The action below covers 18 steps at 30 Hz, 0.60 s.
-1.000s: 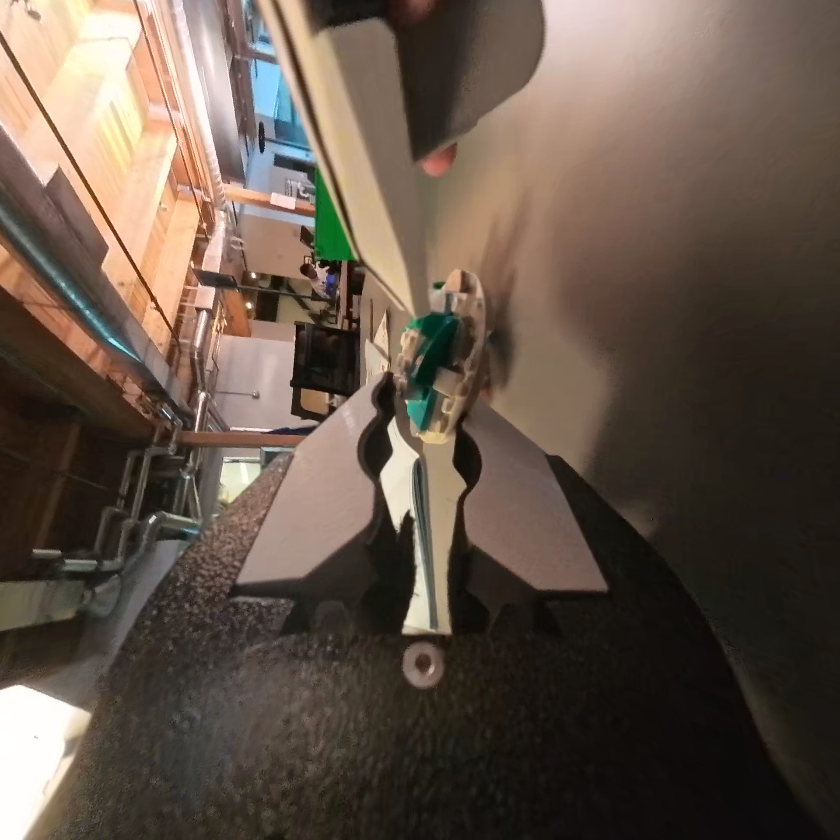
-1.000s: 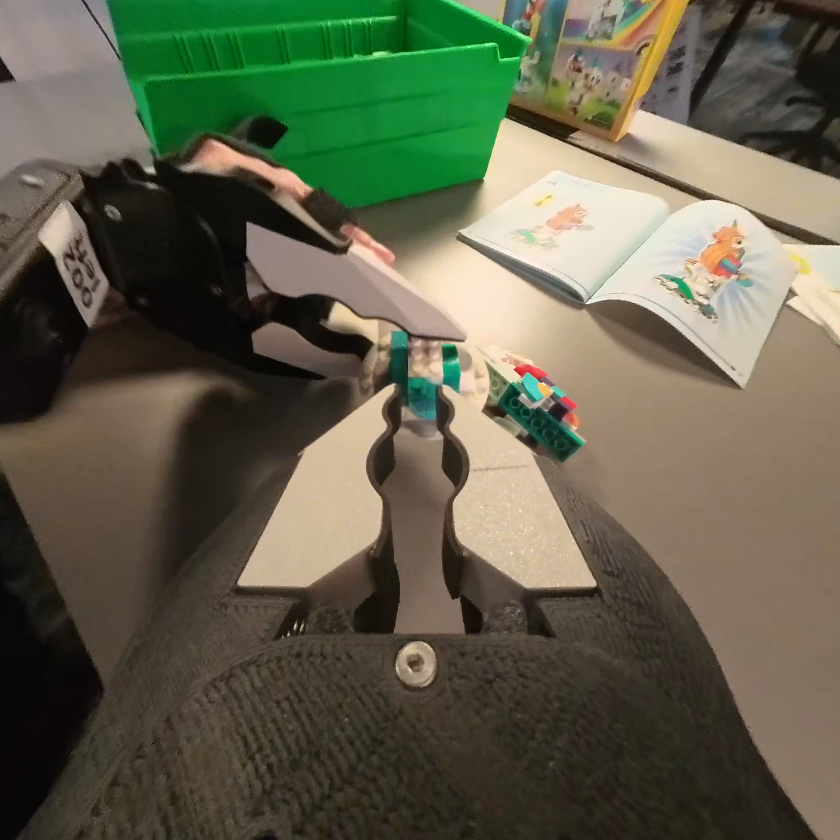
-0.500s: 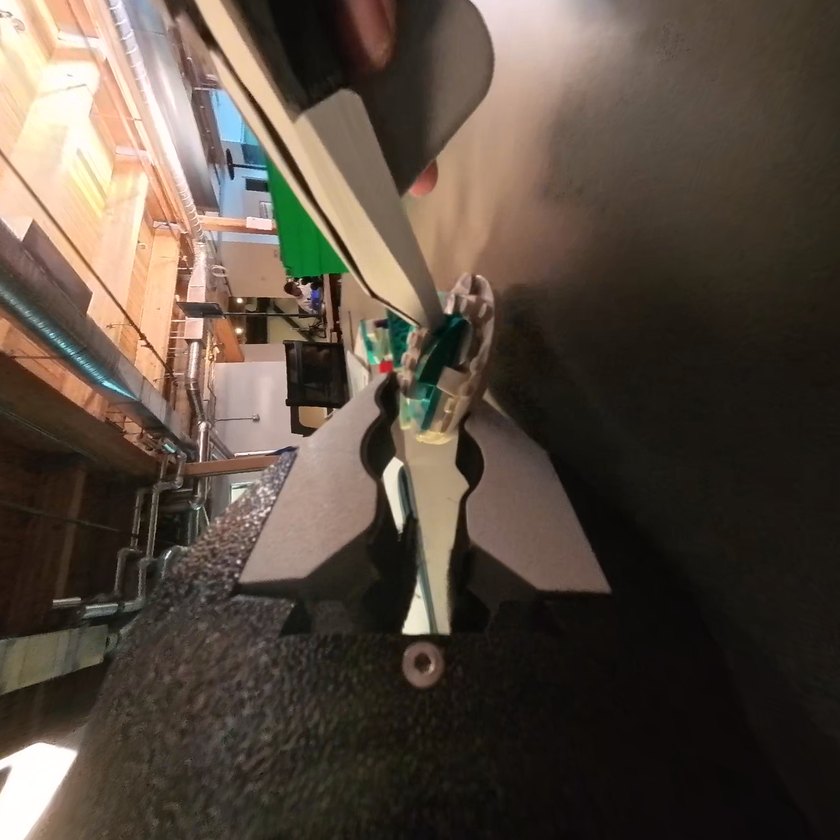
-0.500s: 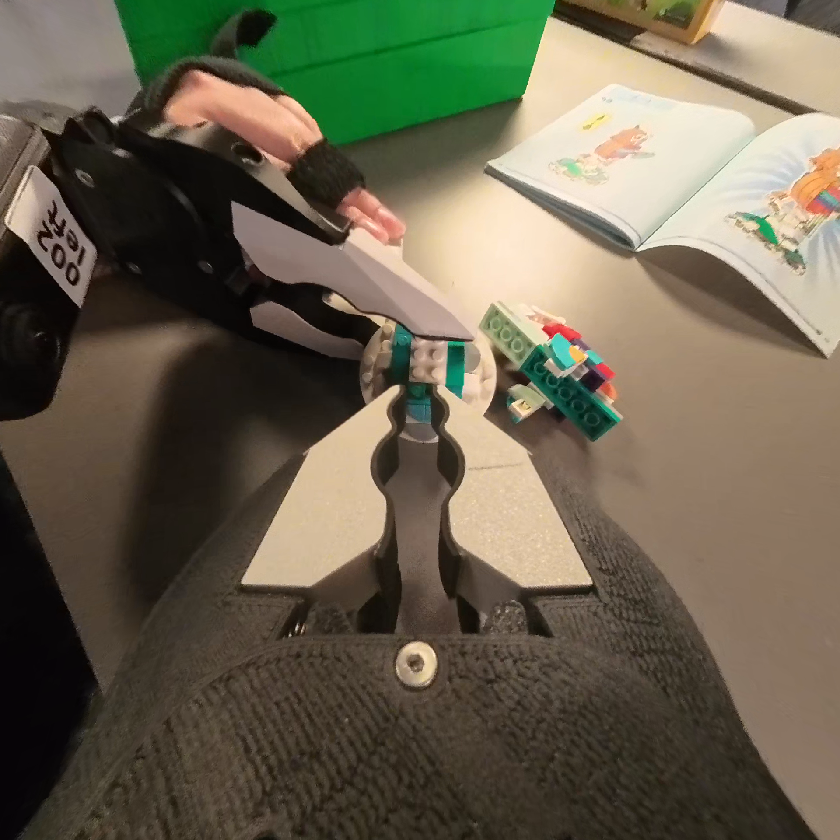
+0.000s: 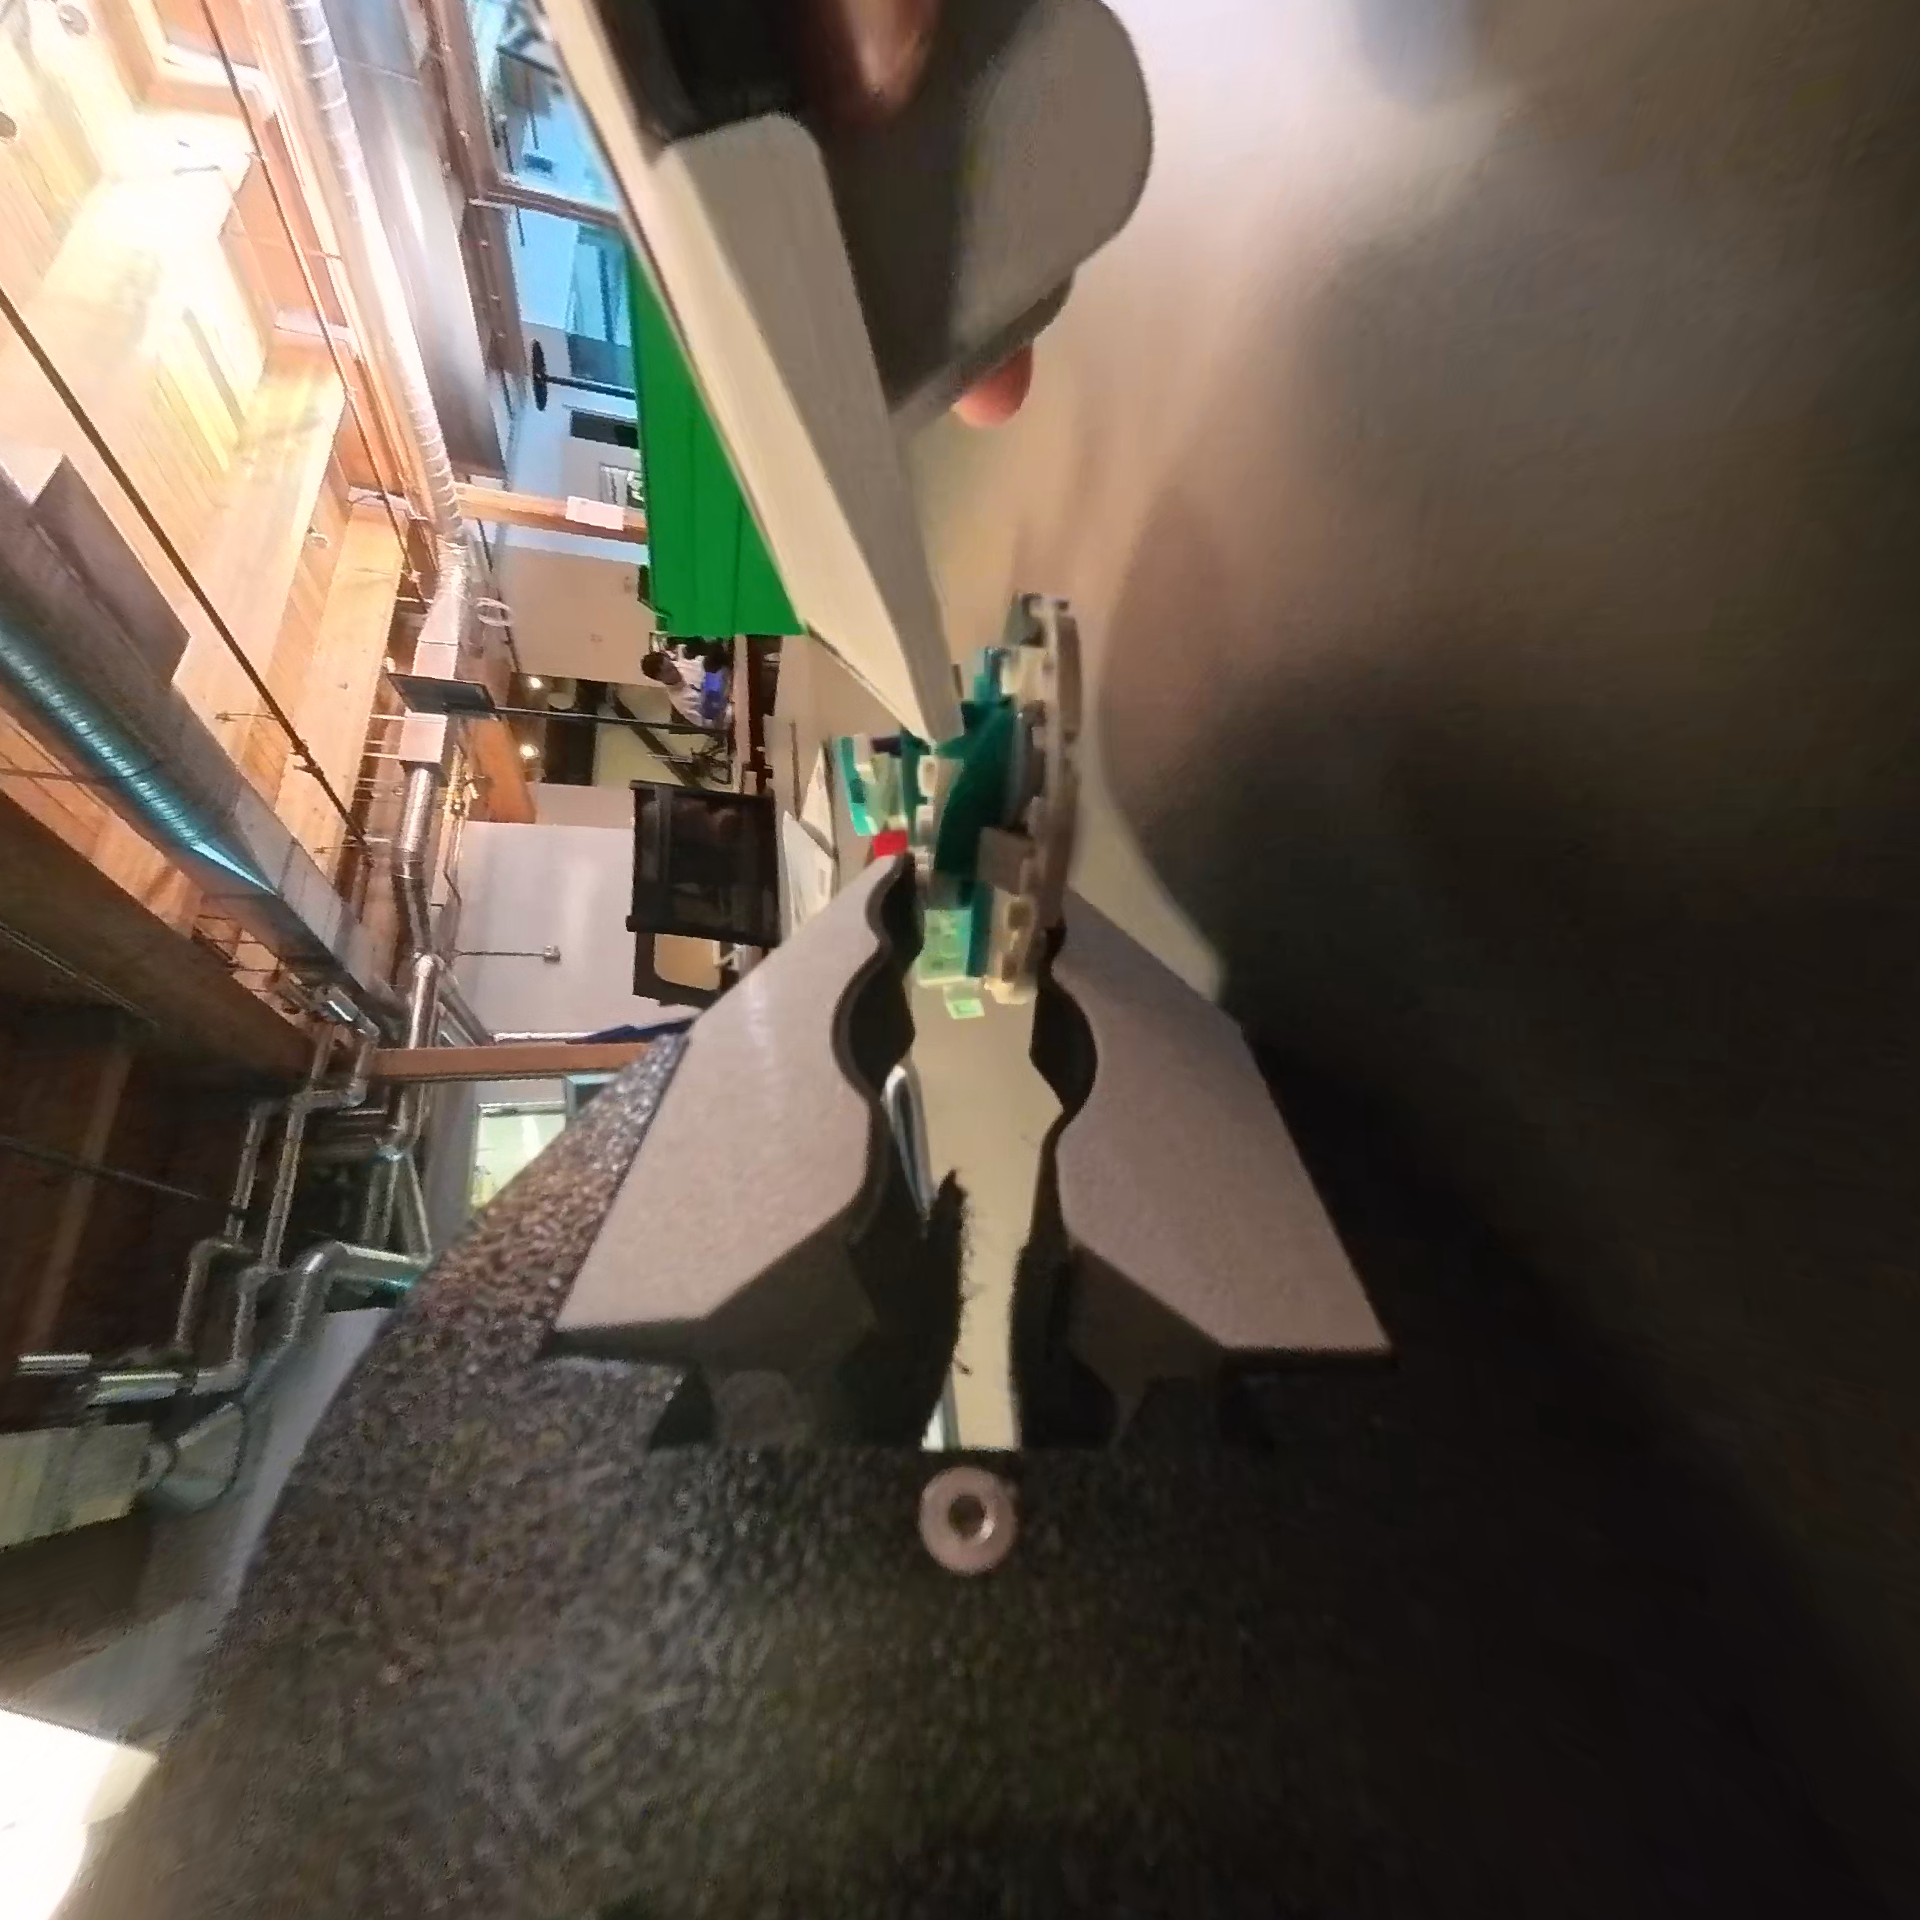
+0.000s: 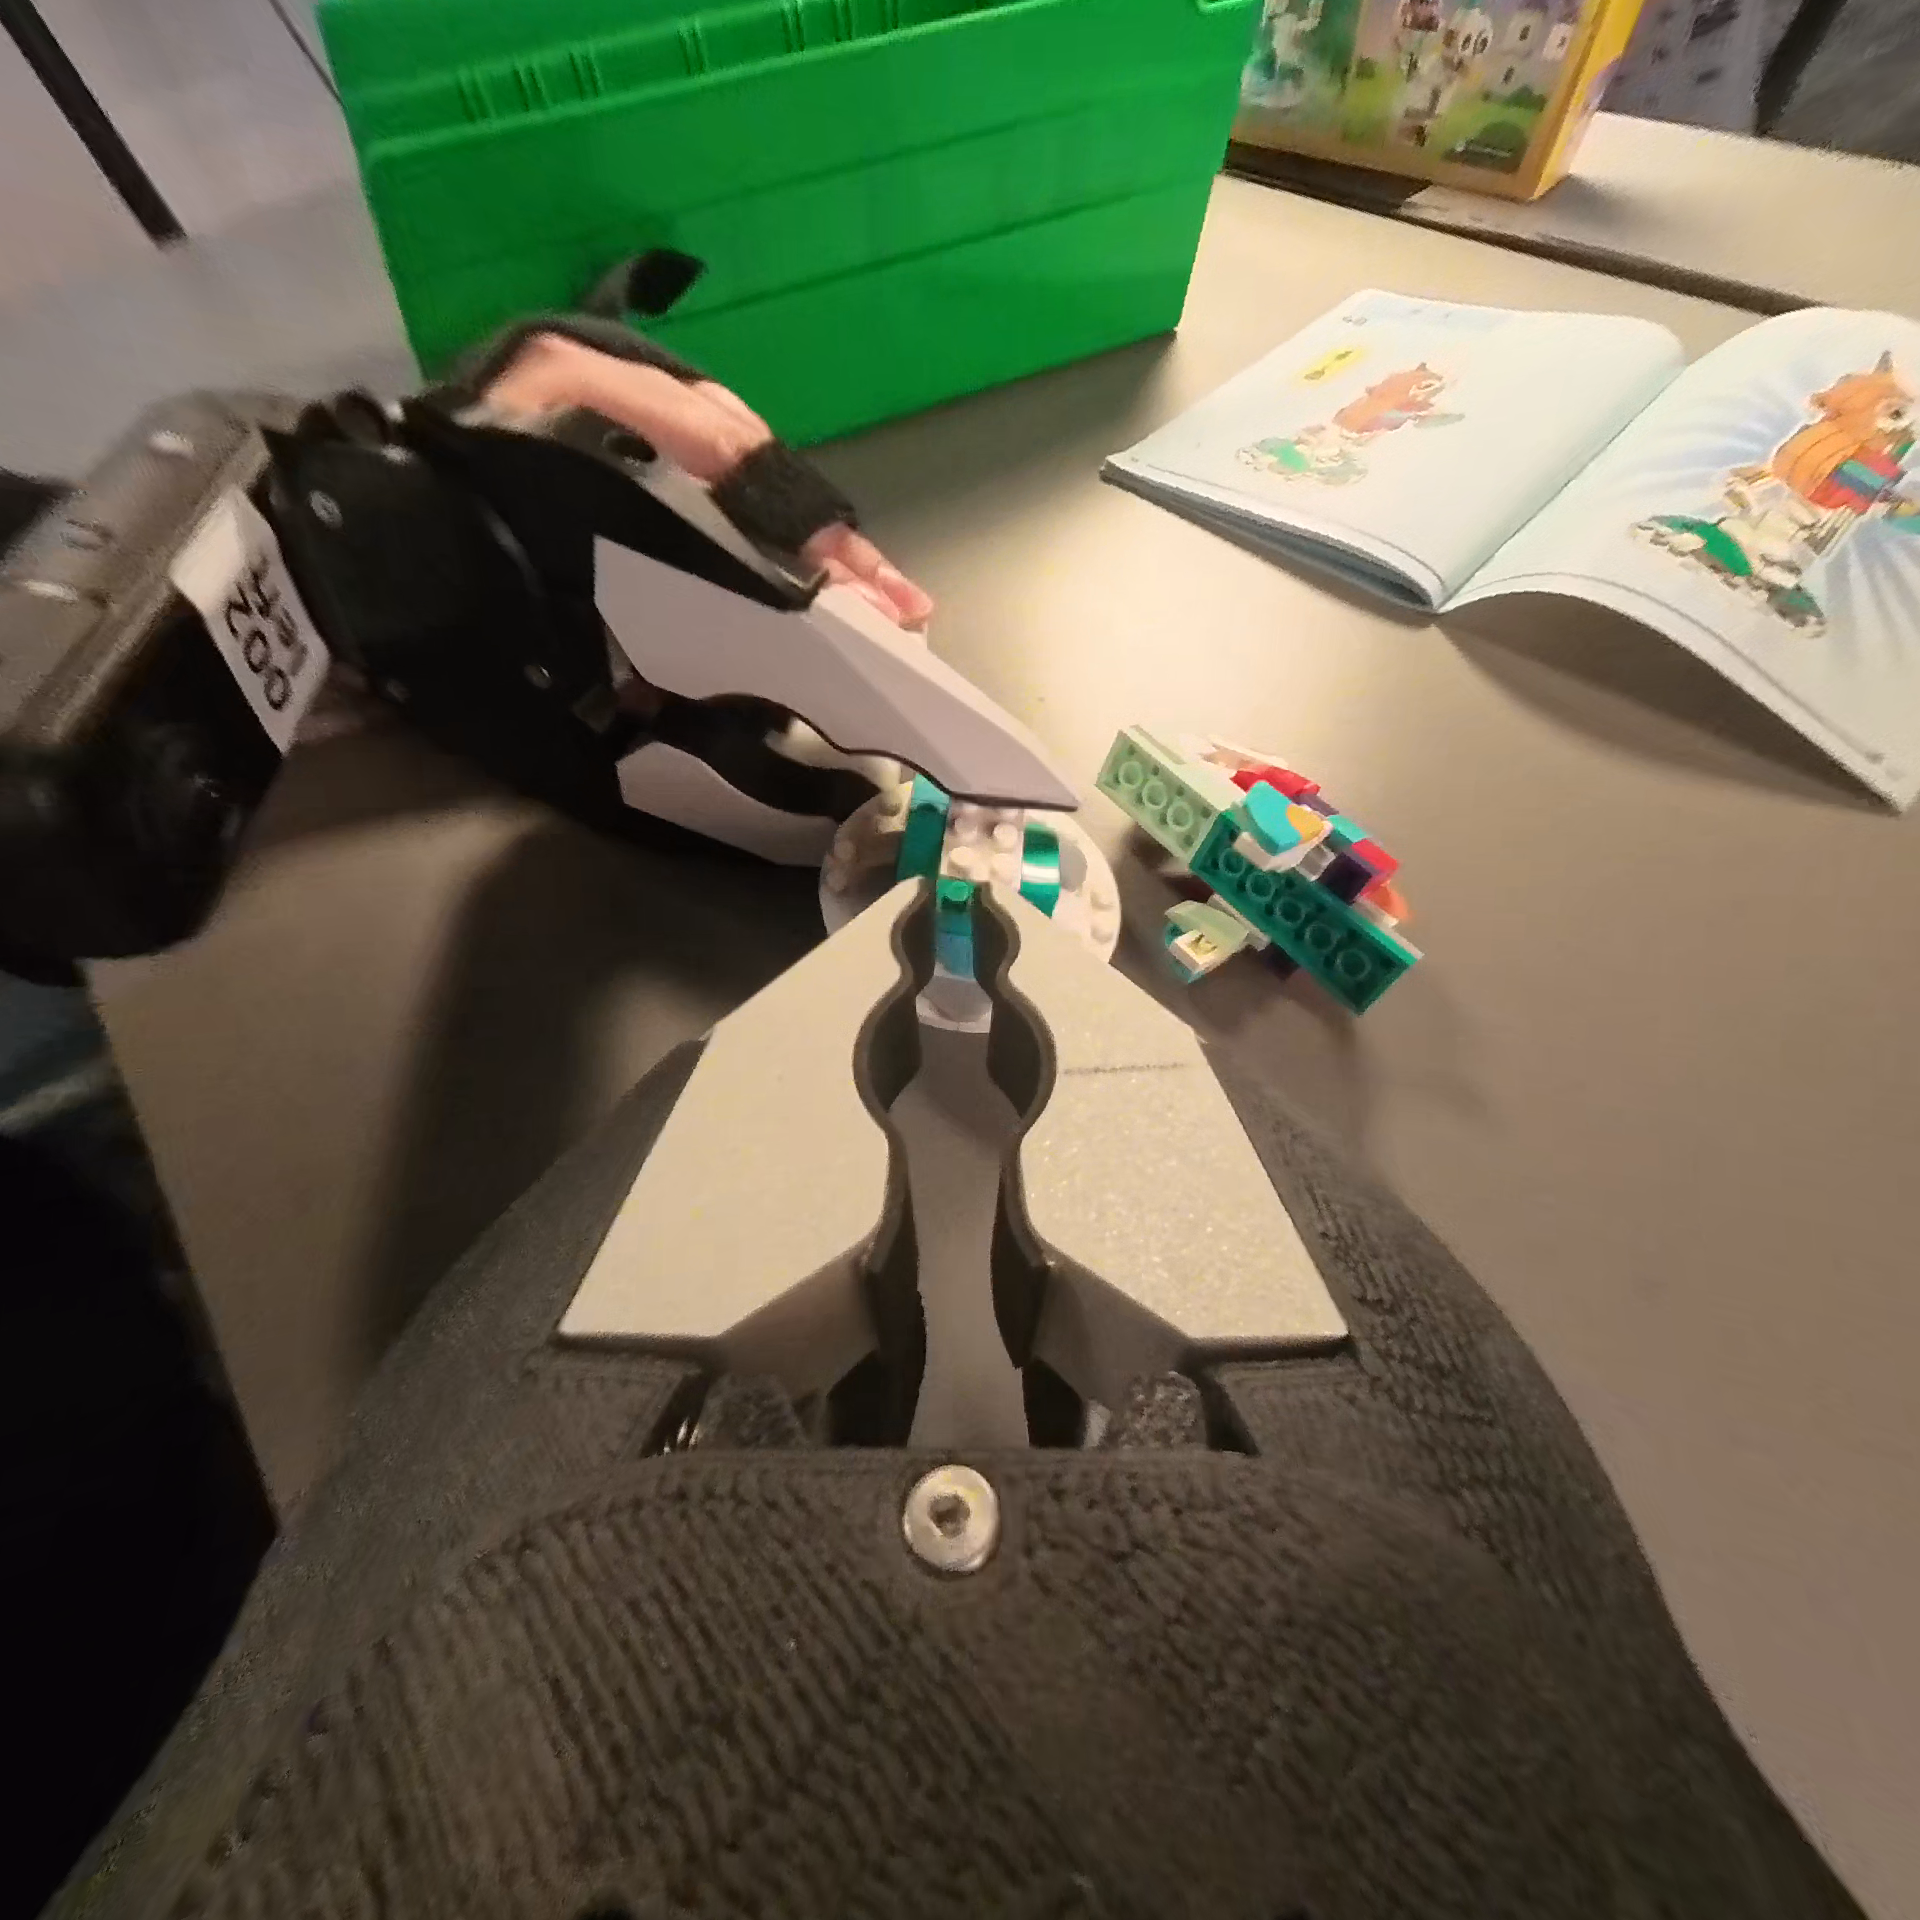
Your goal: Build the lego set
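- Your right gripper [image 6: 956, 904] is clenched on a small teal-and-blue piece [image 6: 954, 935] that stands at the near edge of the round build [image 6: 1081, 894]. Both tips press on the piece.
- Your left gripper [image 5: 971, 925] comes in from the left and clamps the same build. One finger [image 6: 935, 727] lies across the top bricks, the other sits low by the white plate.
- The build is at the middle of the table [image 6: 1558, 1091], at table level. Whether its plate rests flat on the table, you cannot tell.
- So the step in hand looks like a two-gripper hold: left on the build, right on the one piece.
- With both holds this tight, any shift of one wrist loads the joint between piece and plate.
- A second brick cluster [image 6: 1278, 883] lies just right of the build, apart from it.
- An open booklet [image 6: 1507, 468] lies farther right, and a green bin [image 6: 790, 156] stands behind.
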Available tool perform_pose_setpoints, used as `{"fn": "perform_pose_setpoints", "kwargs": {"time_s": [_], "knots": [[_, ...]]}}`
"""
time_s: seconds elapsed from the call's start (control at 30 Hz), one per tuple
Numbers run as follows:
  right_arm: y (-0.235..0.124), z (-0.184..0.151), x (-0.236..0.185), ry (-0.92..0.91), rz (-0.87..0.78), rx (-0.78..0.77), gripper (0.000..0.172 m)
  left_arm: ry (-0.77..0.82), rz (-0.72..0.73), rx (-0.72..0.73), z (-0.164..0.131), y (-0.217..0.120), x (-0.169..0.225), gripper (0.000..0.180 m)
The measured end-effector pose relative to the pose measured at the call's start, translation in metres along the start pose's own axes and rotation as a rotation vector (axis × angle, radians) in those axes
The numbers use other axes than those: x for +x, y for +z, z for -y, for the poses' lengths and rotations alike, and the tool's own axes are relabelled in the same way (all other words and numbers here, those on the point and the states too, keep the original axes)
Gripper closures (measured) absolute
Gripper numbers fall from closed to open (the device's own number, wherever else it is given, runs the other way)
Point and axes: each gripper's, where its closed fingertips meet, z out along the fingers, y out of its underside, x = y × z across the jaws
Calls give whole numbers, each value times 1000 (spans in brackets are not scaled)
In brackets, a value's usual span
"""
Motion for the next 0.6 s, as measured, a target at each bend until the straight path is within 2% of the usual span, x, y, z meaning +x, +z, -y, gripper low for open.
{"fn": "perform_pose_setpoints", "kwargs": {"time_s": [0.03,0.2,0.33,0.4,0.6], "knots": [[-1,1,0,50,33,14,167,7,13,4,1,-1,-2,165],[-7,7,1,335,210,88,168,92,104,0,5,-4,-15,165],[-12,12,1,466,310,128,170,129,157,-2,8,-7,-23,166],[-12,12,0,427,303,125,170,115,140,4,8,-7,-21,166],[-8,4,0,114,117,53,167,105,95,4,8,-5,-13,166]]}}
